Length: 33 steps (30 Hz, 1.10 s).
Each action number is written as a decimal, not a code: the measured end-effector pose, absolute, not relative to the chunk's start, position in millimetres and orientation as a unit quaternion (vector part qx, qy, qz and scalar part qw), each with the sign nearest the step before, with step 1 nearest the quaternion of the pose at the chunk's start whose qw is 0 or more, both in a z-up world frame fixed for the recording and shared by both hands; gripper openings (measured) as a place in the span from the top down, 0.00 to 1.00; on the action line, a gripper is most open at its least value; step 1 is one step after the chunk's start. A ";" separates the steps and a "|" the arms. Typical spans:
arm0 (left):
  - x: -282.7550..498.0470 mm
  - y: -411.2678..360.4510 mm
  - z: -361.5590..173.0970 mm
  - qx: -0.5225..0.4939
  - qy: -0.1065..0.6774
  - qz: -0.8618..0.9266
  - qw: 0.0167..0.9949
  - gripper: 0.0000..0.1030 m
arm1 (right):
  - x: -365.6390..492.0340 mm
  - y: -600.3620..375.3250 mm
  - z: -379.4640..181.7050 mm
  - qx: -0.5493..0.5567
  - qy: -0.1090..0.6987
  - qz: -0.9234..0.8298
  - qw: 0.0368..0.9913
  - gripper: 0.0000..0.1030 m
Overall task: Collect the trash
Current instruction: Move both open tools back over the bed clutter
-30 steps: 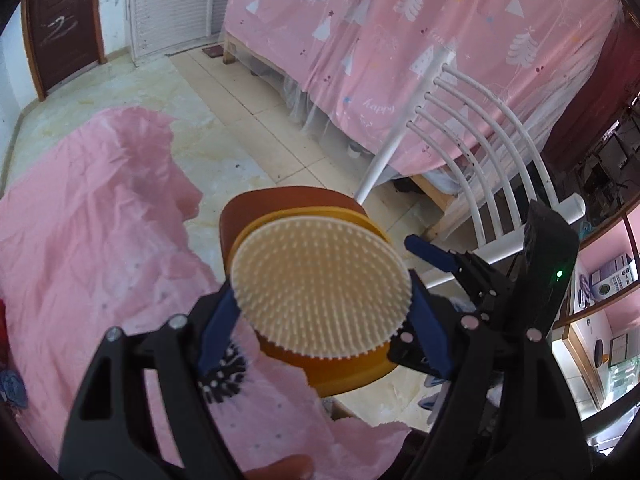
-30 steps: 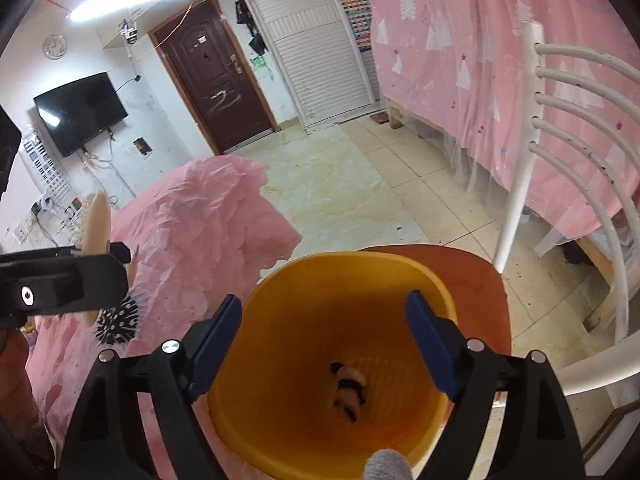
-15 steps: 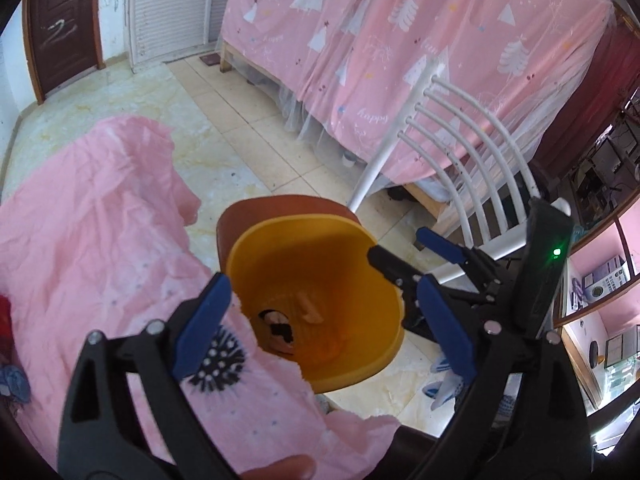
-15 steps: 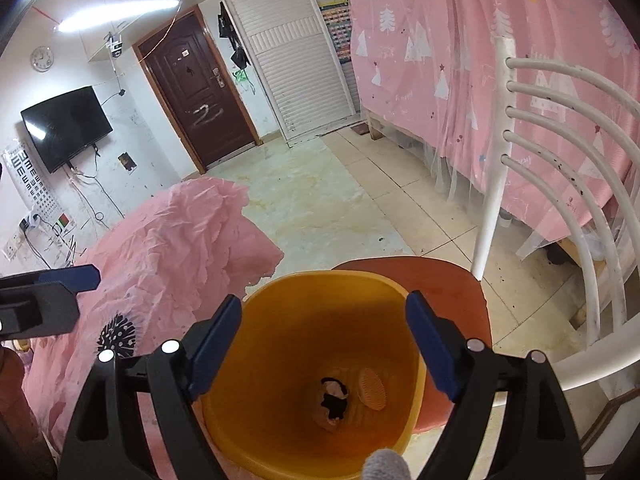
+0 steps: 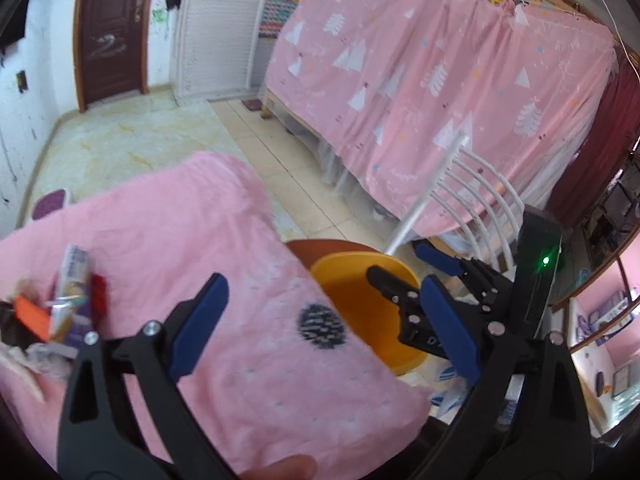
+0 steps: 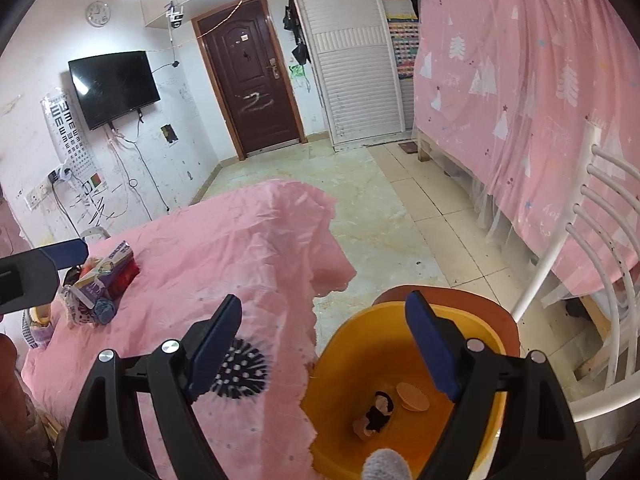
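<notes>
An orange bin [image 6: 404, 396] stands on a brown chair seat [image 6: 476, 308] beside the pink-clothed table [image 6: 224, 256]. In it lie a round disc [image 6: 412, 397] and a dark scrap [image 6: 376, 412]. The bin also shows in the left wrist view [image 5: 360, 300]. A pile of trash [image 5: 60, 312] lies on the cloth at the left; it shows in the right wrist view [image 6: 100, 280] too. My left gripper [image 5: 324, 320] is open and empty above the cloth. My right gripper [image 6: 324, 344] is open and empty over the bin's near edge.
A white slatted chair back [image 6: 592, 240] rises to the right of the bin. A pink curtain [image 5: 440, 80] covers the bed frame behind. A black spiky print [image 6: 240, 368] marks the cloth near the table edge. Tiled floor [image 6: 384, 208] lies beyond.
My left gripper opened and dropped the round disc into the bin, then swung left toward the trash pile. The right gripper tilted up and back a little.
</notes>
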<state>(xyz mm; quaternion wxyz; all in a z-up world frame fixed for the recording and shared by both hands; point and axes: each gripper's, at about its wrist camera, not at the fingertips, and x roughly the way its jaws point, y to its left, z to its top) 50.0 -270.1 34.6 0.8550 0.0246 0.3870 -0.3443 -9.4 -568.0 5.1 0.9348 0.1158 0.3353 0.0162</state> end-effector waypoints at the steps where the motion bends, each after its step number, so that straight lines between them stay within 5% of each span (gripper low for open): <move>1: 47.9 -258.2 38.7 0.030 0.372 -0.332 0.866 0.10 | -7.6 -559.4 8.6 0.110 0.334 0.023 0.936 0.28; 15: 75.6 -72.8 42.2 0.022 0.306 -0.138 0.942 0.07 | 19.5 -455.3 32.0 0.055 0.333 0.090 0.937 0.28; 33: 25.5 36.6 -9.5 -0.036 0.440 -0.135 0.887 0.06 | 29.6 -368.8 31.6 0.020 0.335 0.170 0.927 0.28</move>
